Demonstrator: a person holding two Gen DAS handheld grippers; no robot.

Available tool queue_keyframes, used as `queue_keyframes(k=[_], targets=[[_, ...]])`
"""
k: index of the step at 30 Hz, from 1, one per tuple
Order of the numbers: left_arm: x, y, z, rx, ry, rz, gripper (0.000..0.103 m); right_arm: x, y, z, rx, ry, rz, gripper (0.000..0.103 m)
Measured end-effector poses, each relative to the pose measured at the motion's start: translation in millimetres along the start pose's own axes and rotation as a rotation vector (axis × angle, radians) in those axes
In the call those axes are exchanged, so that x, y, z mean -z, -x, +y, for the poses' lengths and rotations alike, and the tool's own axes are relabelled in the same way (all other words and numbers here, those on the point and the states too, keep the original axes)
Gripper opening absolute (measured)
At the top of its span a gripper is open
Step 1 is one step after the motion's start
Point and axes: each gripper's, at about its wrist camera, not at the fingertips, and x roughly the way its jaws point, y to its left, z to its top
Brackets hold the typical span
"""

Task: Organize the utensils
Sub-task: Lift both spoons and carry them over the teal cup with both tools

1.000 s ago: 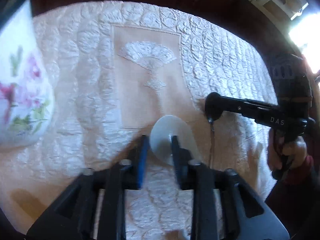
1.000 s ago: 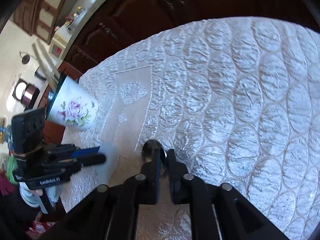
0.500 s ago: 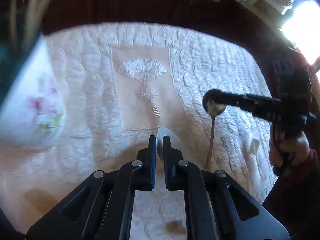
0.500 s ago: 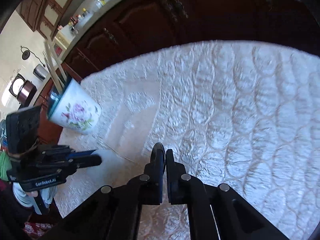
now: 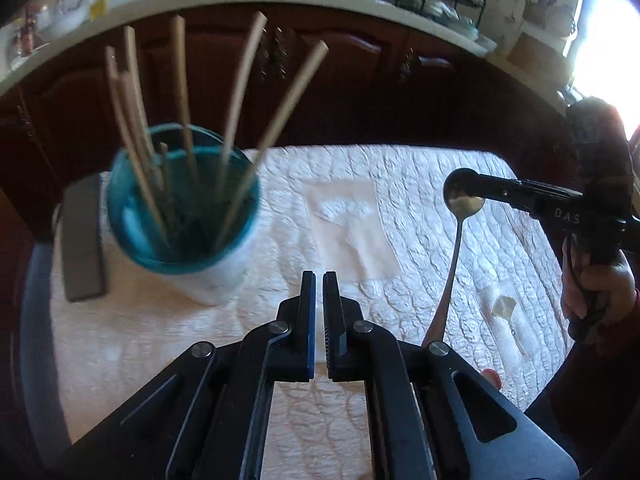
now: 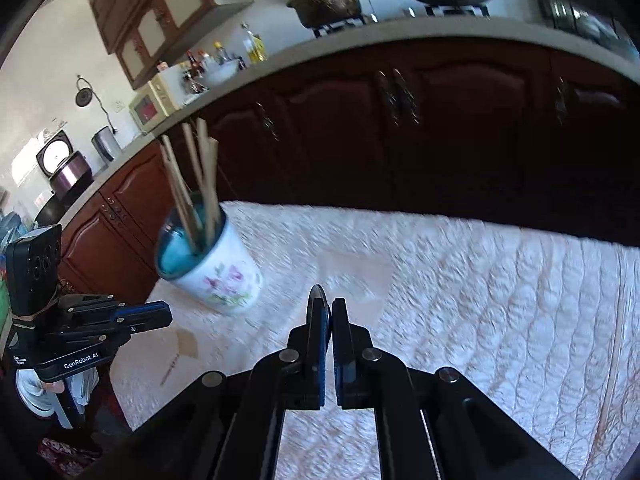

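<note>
Both lifted, the right tongs (image 5: 460, 194) clench a metal spoon's (image 5: 454, 256) bowl while the left tongs (image 5: 318, 280), clamped nearly shut, hold something I cannot make out, and the next move, I judge, is swinging each over the floral white cup's (image 6: 224, 276) teal mouth among the wooden sticks (image 5: 240, 92) and releasing.

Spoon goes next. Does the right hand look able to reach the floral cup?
Probably yes: nothing stands between the right tongs, gripping the metal spoon, and the teal-lined floral cup; wooden sticks crowd its mouth.
</note>
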Motion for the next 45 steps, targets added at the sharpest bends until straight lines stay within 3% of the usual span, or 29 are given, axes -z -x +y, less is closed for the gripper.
queue_keyframes(k=[3, 7, 8, 9, 11, 14, 24, 25, 26, 27, 30, 39, 45], targets=[[2, 9, 4, -0.008, 0.006, -0.013, 0.002, -5, 3, 15, 0.0, 0.023, -0.006, 0.002], [10, 1, 17, 0.007, 0.069, 0.036, 0.003, -5, 3, 27, -0.002, 0.036, -0.004, 0.002], [13, -3, 21, 0.009, 0.092, 0.046, 0.01, -4, 4, 29, -0.003, 0.035, -0.004, 0.002], [17, -13, 29, 0.023, 0.133, 0.074, 0.028, -2, 5, 29, -0.003, 0.034, -0.004, 0.002], [26, -32, 42, 0.048, 0.214, 0.115, 0.045, 1, 7, 29, -0.002, 0.03, -0.004, 0.002], [37, -61, 50, 0.048, 0.267, 0.164, 0.045, 6, 8, 24, 0.001, 0.021, 0.005, 0.002], [47, -115, 33, 0.049, 0.211, 0.228, 0.045, 13, 17, 5, 0.013, -0.02, 0.005, 0.002], [48, -116, 31, 0.04, 0.194, 0.223, 0.045, 13, 17, 3, 0.012, -0.025, 0.006, 0.002], [46, -116, 30, 0.039, 0.182, 0.219, 0.037, 13, 16, 1, 0.013, -0.028, 0.008, 0.002], [47, -117, 29, 0.043, 0.169, 0.224, 0.018, 13, 16, 1, 0.014, -0.03, 0.009, 0.002], [50, -113, 32, 0.071, 0.155, 0.224, 0.011, 12, 13, -1, 0.009, -0.039, 0.012, 0.002], [50, -50, 36, 0.077, 0.153, 0.13, 0.002, 5, 14, 8, -0.009, -0.035, -0.012, 0.002], [32, 36, 52, -0.01, 0.125, -0.034, 0.001, -16, 23, 34, -0.001, 0.004, -0.088, 0.002]])
